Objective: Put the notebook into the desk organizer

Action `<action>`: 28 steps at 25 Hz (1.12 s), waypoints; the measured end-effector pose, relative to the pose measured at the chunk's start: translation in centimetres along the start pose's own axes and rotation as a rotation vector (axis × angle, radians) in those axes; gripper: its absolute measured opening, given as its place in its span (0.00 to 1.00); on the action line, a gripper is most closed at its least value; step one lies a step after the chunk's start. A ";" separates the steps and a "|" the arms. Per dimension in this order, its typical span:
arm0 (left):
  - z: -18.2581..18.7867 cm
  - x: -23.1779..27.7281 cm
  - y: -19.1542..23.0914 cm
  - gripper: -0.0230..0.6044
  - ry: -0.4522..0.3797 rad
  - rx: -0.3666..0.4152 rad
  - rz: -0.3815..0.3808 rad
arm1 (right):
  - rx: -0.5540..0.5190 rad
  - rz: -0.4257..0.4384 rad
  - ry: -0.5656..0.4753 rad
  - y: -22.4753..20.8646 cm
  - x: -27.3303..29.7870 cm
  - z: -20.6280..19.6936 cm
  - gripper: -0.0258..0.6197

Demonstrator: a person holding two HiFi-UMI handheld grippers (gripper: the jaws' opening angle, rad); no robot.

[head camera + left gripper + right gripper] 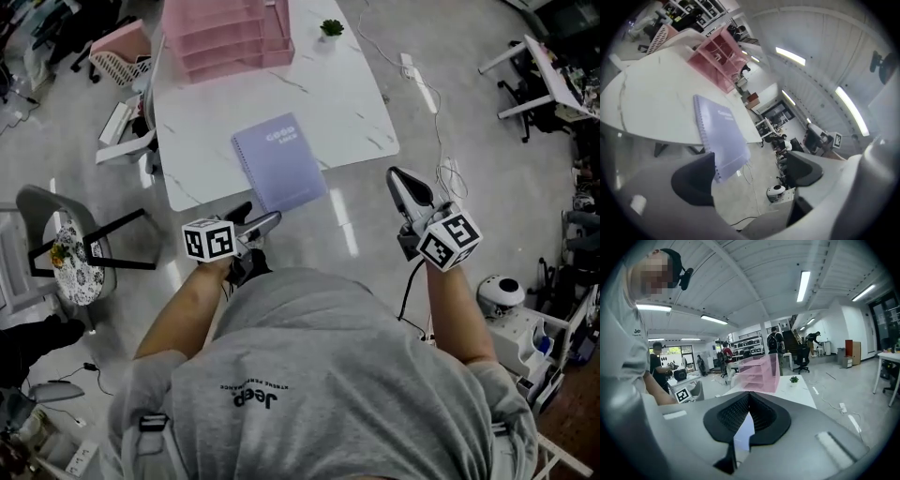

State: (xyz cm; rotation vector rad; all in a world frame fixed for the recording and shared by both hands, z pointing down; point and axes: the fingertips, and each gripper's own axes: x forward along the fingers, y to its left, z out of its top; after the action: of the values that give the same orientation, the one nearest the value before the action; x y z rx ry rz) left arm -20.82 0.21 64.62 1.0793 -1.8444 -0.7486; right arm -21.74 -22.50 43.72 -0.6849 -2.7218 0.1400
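Observation:
A lilac spiral notebook (279, 161) lies flat on the white marble table (356, 103), its near end hanging over the table's front edge. The pink desk organizer (230, 33) stands at the table's far side. My left gripper (255, 218) hovers just before the notebook's near end, jaws open and empty. In the left gripper view the notebook (719, 136) shows between the spread jaws of the left gripper (750, 173), with the organizer (719, 56) beyond. My right gripper (398, 178) is off the table's right corner. In its own view the right gripper (749, 401) is shut on nothing, the organizer (759, 373) ahead.
A small potted plant (331, 28) stands by the organizer. A grey chair (66, 244) is left of me and a pink basket (122, 52) sits far left. Cables (441, 141) trail on the floor at right, near a white round device (502, 295). People stand far back.

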 end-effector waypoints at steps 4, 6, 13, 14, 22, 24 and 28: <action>-2.1 2.2 4.9 0.85 0.028 -0.215 0.004 | 0.012 -0.008 0.057 -0.1 0.6 -1.4 0.04; -2.2 3.6 6.2 0.85 0.020 -0.316 -0.032 | 0.021 -0.021 0.082 -0.4 0.5 -2.1 0.04; -1.7 8.8 6.3 0.85 0.046 -0.393 -0.173 | 0.062 -0.066 0.132 -1.8 -0.1 -4.2 0.04; -1.6 9.5 6.0 0.85 0.047 -0.397 -0.195 | 0.066 -0.071 0.136 -1.9 -0.2 -4.4 0.04; -2.0 12.3 5.9 0.77 0.070 -0.403 -0.267 | 0.095 -0.104 0.166 -2.9 -0.8 -5.7 0.04; -2.3 12.5 6.4 0.52 0.074 -0.400 -0.231 | 0.099 -0.106 0.171 -2.9 -0.8 -5.9 0.04; -1.8 12.5 5.7 0.24 0.066 -0.401 -0.212 | 0.108 -0.102 0.176 -2.7 -0.5 -6.2 0.04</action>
State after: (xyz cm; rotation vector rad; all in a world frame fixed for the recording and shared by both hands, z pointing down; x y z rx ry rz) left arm -24.71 -8.49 74.65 1.0266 -1.4547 -1.1377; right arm -20.44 -25.04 49.85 -0.5014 -2.5530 0.1911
